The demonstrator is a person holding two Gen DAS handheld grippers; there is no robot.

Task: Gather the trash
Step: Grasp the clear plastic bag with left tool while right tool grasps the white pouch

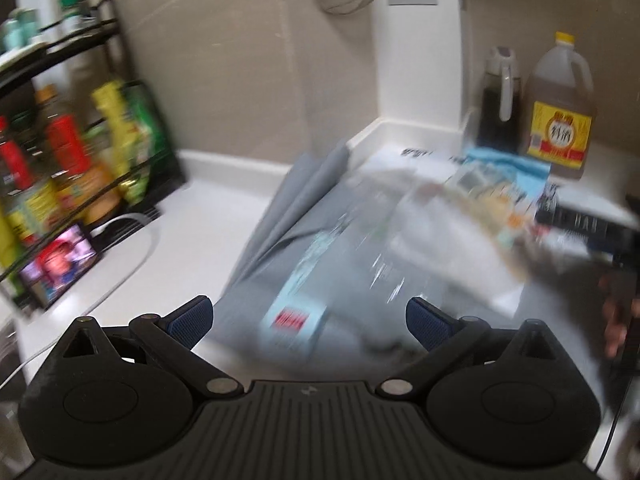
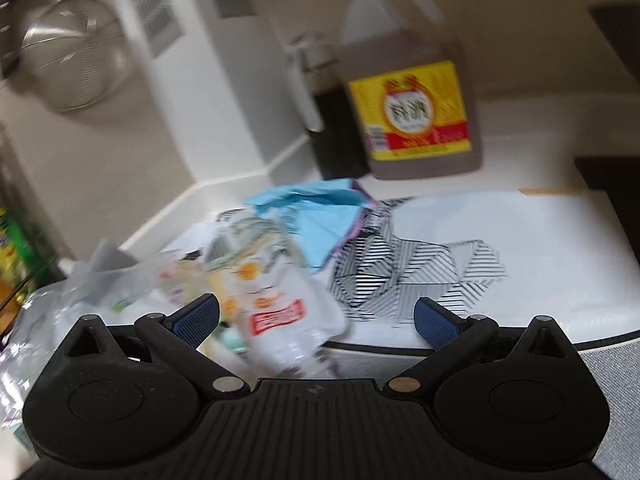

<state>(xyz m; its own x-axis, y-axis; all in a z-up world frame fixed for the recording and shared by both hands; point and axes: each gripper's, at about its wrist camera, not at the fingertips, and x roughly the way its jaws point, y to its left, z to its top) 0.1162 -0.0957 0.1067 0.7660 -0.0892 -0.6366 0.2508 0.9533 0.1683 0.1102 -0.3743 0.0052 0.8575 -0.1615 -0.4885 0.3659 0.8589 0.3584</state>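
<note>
Both hand-held grippers point(image 1: 308, 320) point(image 2: 318, 320) spread, empty; spice rack point(image 1: 80, 140) only leftward, patterned sheet point(image 2: 460, 248) clearest rightward.

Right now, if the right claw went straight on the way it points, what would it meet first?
Most likely the clear printed plastic wrapper, which lies between the open right claw's fingers. The blue paper sits behind it. The picture is blurred, so depth is uncertain.
</note>
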